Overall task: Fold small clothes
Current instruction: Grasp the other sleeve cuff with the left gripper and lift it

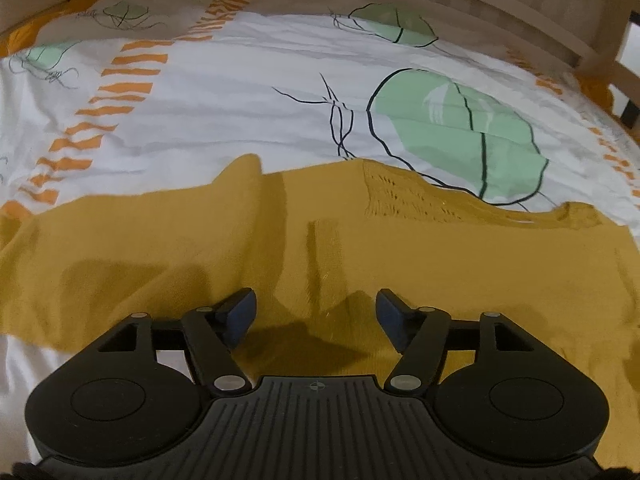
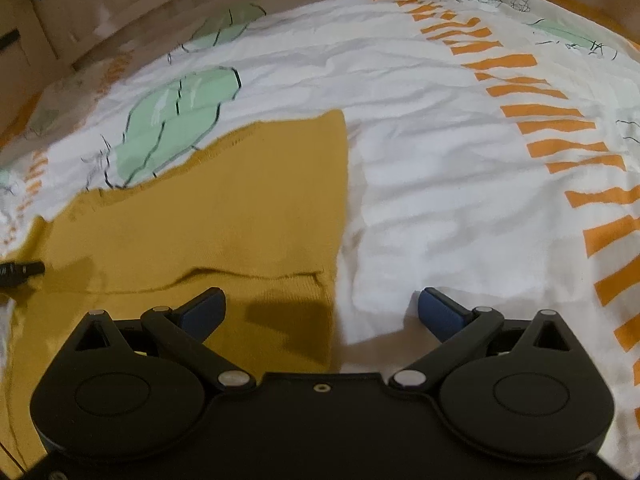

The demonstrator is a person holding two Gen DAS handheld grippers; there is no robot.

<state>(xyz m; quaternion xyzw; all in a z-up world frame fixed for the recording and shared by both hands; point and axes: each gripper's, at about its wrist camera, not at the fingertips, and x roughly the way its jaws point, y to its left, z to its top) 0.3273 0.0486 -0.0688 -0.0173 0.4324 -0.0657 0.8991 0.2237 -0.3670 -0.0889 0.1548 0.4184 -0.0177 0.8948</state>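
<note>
— left wrist view is showing us hanging over the mustard knit garment (image 1: 280,248), which is lying spread across the patterned bedsheet (image 1: 248,112). our left gripper (image 1: 316,312) is standing with its blue pads (image 1: 240,312) apart, nothing between them, only cloth underneath.

— and the right gripper (image 2: 320,312)?

— we are seeing it spread wide too, holding nothing. it is straddling the garment's right-hand edge (image 2: 340,200): one pad over the knit, the other over bare sheet. a folded layer seems to be ending at a seam line (image 2: 248,276) just ahead of the pads.

— so what are we judging the step to be?

— we are reading it as a moment between folds, both claws free above the cloth. to do the next one well, we are thinking each claw should be pinching an edge or corner rather than the middle of the panel, taking both layers together so the fold stays square.

— any risk?

— the bedsheet is soft and wrinkled, so we are likely to catch it along with the knit if we are dipping too low. the openwork strip (image 1: 400,192) near the far edge could also be snagging on a pad.

— and the wooden bed frame (image 1: 440,4)?

— well apart, not getting in our way.
</note>
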